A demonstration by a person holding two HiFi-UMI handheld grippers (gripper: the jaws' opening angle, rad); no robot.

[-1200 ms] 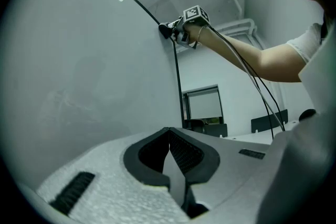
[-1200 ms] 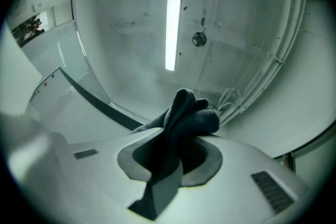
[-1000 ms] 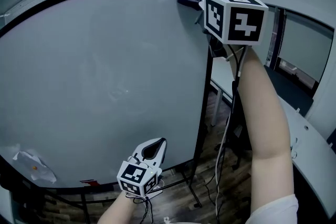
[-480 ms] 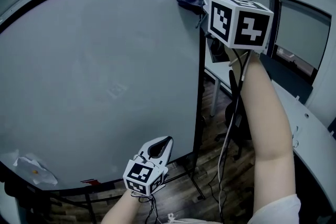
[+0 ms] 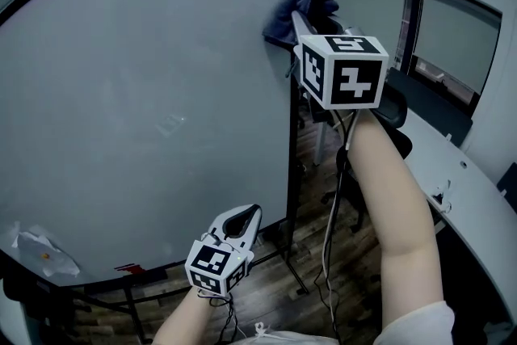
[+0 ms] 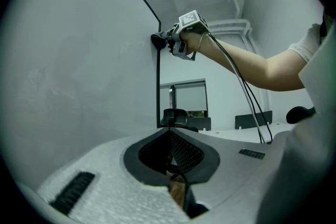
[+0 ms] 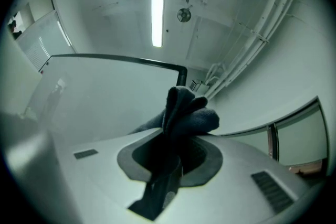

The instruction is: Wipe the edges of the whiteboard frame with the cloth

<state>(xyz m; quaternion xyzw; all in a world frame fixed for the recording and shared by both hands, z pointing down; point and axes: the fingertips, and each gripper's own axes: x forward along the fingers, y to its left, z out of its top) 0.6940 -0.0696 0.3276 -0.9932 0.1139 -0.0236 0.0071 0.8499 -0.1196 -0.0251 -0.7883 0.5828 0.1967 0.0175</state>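
Observation:
The whiteboard (image 5: 145,109) has a thin black frame; its right edge (image 5: 292,133) runs vertically through the head view. A dark blue cloth (image 5: 297,8) is bunched against that edge, a little below the top right corner. My right gripper (image 5: 299,24) is shut on the cloth, arm raised. In the right gripper view the cloth (image 7: 186,110) bulges out of the jaws in front of the frame corner (image 7: 182,68). My left gripper (image 5: 249,216) hangs low near the board's bottom right, shut and holding nothing. The left gripper view shows the cloth (image 6: 158,40) touching the frame.
A crumpled white wrapper (image 5: 44,250) and a red marker (image 5: 129,267) lie at the board's bottom left. Right of the board are a black office chair (image 5: 396,121), a curved white desk (image 5: 472,198), hanging cables (image 5: 331,214) and the stand's legs (image 5: 292,275) on a wooden floor.
My right gripper has slid the cloth from the top right corner a short way down the right edge. The left gripper has stayed low and shut.

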